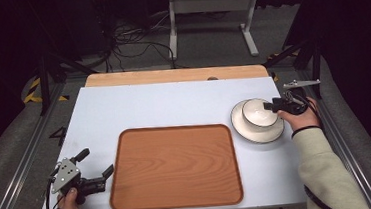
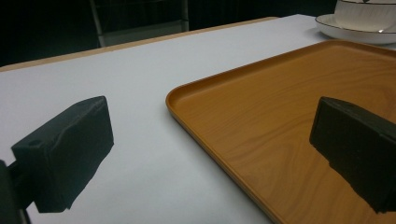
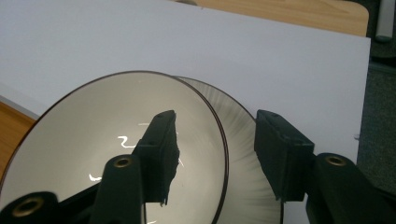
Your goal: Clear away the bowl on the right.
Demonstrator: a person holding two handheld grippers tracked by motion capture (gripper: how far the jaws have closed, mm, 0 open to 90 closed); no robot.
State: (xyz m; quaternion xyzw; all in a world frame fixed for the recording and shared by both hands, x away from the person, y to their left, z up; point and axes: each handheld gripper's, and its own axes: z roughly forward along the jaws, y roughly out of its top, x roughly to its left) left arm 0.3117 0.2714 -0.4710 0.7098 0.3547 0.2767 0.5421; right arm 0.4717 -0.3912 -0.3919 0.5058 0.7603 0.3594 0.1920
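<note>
white bowl rim between right gripper jaws, contact unclear

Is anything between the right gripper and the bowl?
No. The right gripper already straddles the bowl's rim, one jaw inside and one outside over the plate. Whether the pads press the rim yet cannot be told.

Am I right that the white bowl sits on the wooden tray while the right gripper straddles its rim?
Not quite: the white bowl sits on a white plate beside the wooden tray, as the high view shows. The right gripper does straddle its rim.
</note>
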